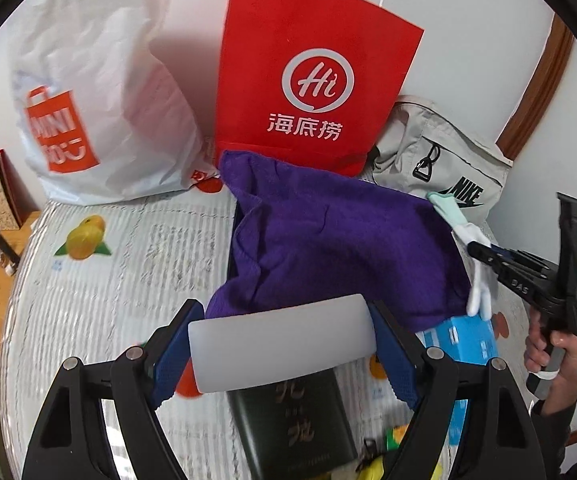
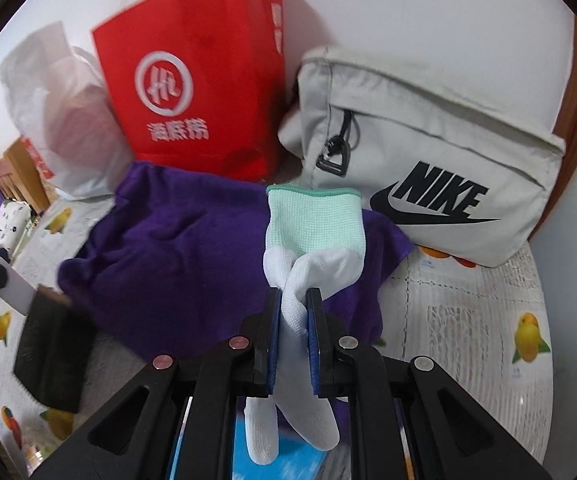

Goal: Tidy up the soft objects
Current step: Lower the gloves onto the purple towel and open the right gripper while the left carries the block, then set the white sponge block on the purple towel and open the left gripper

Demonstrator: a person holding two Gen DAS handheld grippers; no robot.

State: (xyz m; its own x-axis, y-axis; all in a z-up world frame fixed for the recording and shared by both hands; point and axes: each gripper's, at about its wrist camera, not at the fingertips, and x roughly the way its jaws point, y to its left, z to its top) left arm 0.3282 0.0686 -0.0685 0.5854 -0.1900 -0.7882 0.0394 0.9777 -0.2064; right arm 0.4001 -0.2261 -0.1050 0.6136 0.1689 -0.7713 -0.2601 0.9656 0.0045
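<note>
The right hand-held gripper is clenching a white knit glove by its palm, the blue pads pressing in from both sides. The glove's mint-green cuff is pointing away from the camera, above the purple cloth, while its fingers are dangling down between the gripper's arms. In the left wrist view the same glove is hanging from the right hand-held gripper at the right edge of the purple cloth, with a person's hand gripping the handle below.

The left hand-held gripper is standing wide, grasping a frosted white block across its width (the blue pads are touching both of its ends). Beneath it a dark box with gold characters is lying on the counter, which is wearing a fruit-printed cover.

The purple cloth is lying crumpled, partly covering a light blue box. Behind it, against the wall, a white plastic shopping bag, a red paper bag and a grey Nike bag are standing side by side.
</note>
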